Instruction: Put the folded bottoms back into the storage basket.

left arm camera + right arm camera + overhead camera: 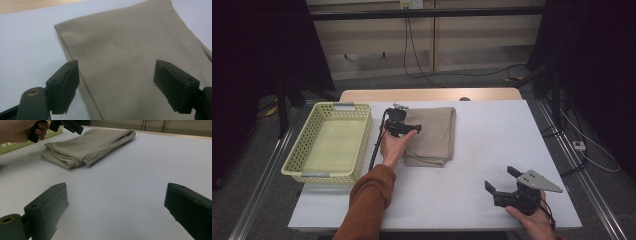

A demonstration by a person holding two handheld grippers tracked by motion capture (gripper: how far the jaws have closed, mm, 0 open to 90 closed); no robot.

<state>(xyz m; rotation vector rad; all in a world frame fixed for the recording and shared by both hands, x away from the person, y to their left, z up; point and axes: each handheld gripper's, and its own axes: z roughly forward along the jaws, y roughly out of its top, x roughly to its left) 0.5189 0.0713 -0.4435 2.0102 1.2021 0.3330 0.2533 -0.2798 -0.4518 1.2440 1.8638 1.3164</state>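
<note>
With your left hand-held gripper (116, 85) wide open and empty over the folded beige cloth (432, 134) beside the yellow basket (309, 165), lower onto its near-left edge and pinch all layers together.

Tabletop (492, 150) bare right of folded cloth (432, 135); yellow basket (329, 142) blocks left edge; narrow gap between basket, cloth.
</note>
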